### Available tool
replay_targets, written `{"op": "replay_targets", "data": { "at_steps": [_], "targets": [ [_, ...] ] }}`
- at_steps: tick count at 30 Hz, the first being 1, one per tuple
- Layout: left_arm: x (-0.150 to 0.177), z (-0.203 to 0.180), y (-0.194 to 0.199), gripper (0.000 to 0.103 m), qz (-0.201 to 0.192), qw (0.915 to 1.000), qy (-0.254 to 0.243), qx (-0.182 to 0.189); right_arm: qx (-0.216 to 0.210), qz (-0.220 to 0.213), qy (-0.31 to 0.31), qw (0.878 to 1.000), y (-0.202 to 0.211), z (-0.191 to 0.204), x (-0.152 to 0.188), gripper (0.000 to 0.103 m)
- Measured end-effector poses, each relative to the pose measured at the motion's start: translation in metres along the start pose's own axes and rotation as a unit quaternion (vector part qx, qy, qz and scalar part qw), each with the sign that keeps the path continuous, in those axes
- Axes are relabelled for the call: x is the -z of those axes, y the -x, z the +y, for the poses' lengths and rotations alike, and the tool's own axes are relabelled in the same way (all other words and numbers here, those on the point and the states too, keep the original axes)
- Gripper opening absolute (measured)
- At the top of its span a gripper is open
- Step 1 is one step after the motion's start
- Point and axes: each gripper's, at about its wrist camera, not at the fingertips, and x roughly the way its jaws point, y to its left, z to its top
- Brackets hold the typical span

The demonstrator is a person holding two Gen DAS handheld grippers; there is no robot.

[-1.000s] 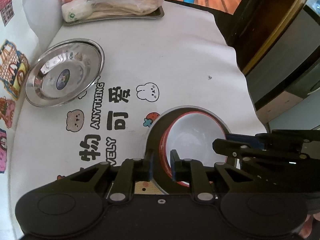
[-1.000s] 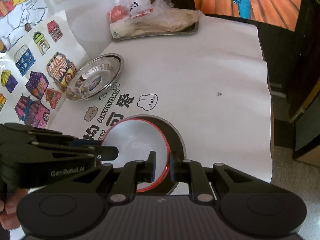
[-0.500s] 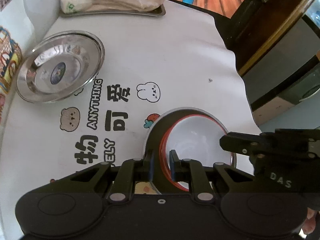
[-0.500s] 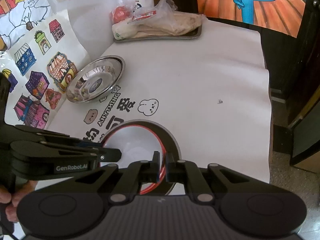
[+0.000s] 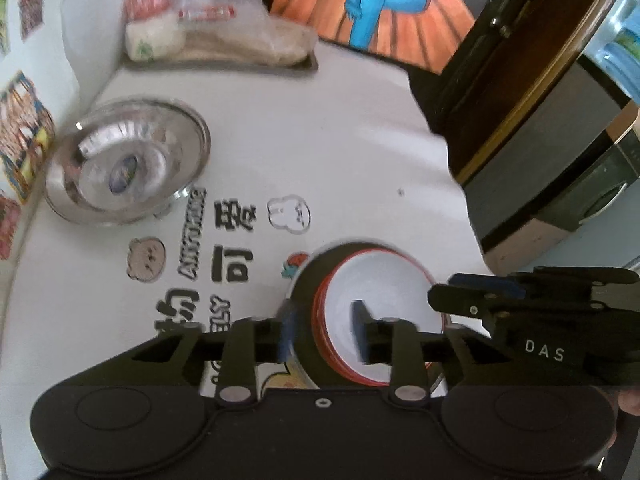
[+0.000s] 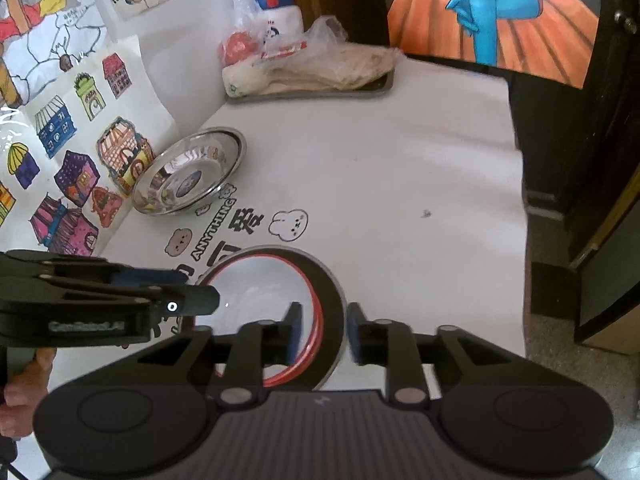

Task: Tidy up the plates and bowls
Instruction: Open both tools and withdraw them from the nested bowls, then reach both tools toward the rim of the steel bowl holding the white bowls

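In the left wrist view I see the steel plate [image 5: 126,162] at the upper left of the frame, resting on the white worktop [image 5: 320,140]. Low in the centre, my left hand-held gripper [image 5: 323,332] is opening, its pads spread either side of the near rim of the red-rimmed white bowl [image 5: 380,312] without pressing it. The bowl sits inside a dark bowl [image 5: 306,300]. In the right wrist view, my right hand-held gripper [image 6: 322,334] is also opening, straddling the bowls' right rim, pads clear. A tray [image 6: 308,90] of bagged food lies at the upper centre.
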Motion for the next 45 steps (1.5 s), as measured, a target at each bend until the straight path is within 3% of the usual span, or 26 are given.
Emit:
{"op": "replay_targets", "data": {
  "at_steps": [1, 4, 8, 14, 17, 26, 32, 35, 39, 43, 45],
  "targets": [
    [0.002, -0.001, 0.004, 0.054, -0.013, 0.9999, -0.004, -0.006, -0.002, -0.002, -0.002, 1.0, 0.003, -0.001, 0.001, 0.035],
    [0.008, -0.001, 0.015, 0.057, -0.044, 0.9989, -0.009, -0.014, -0.004, -0.015, -0.004, 1.0, 0.012, -0.003, 0.004, 0.047],
    [0.017, 0.0, 0.031, 0.074, -0.086, 0.9962, -0.001, -0.012, -0.004, -0.04, -0.003, 0.999, 0.029, -0.005, 0.011, 0.062],
    [0.041, -0.009, 0.055, 0.092, -0.159, 0.9867, -0.013, -0.031, -0.008, -0.091, -0.003, 0.996, 0.056, -0.007, 0.029, 0.095],
    [0.055, -0.012, 0.064, 0.101, -0.19, 0.9812, -0.009, -0.031, -0.008, -0.127, 0.003, 0.992, 0.068, -0.007, 0.043, 0.103],
    [0.094, -0.004, 0.079, 0.102, -0.284, 0.9546, 0.037, -0.083, 0.015, -0.214, 0.012, 0.977, 0.071, -0.009, 0.086, 0.103],
    [0.12, 0.004, 0.073, 0.102, -0.302, 0.939, 0.047, -0.159, 0.05, -0.262, -0.02, 0.963, 0.069, -0.009, 0.124, 0.103],
    [0.137, 0.009, 0.072, 0.102, -0.311, 0.9337, 0.063, -0.166, 0.048, -0.278, -0.021, 0.959, 0.07, -0.001, 0.144, 0.103],
    [0.148, 0.016, 0.067, 0.102, -0.302, 0.9335, 0.1, -0.165, 0.049, -0.284, -0.046, 0.957, 0.069, 0.001, 0.16, 0.103],
    [0.152, 0.021, 0.056, 0.102, -0.278, 0.9417, 0.102, -0.16, 0.069, -0.283, -0.041, 0.956, 0.064, 0.002, 0.165, 0.103],
    [0.148, 0.02, 0.049, 0.102, -0.263, 0.9454, 0.094, -0.169, 0.066, -0.266, -0.038, 0.961, 0.058, 0.001, 0.16, 0.103]
  ]
}}
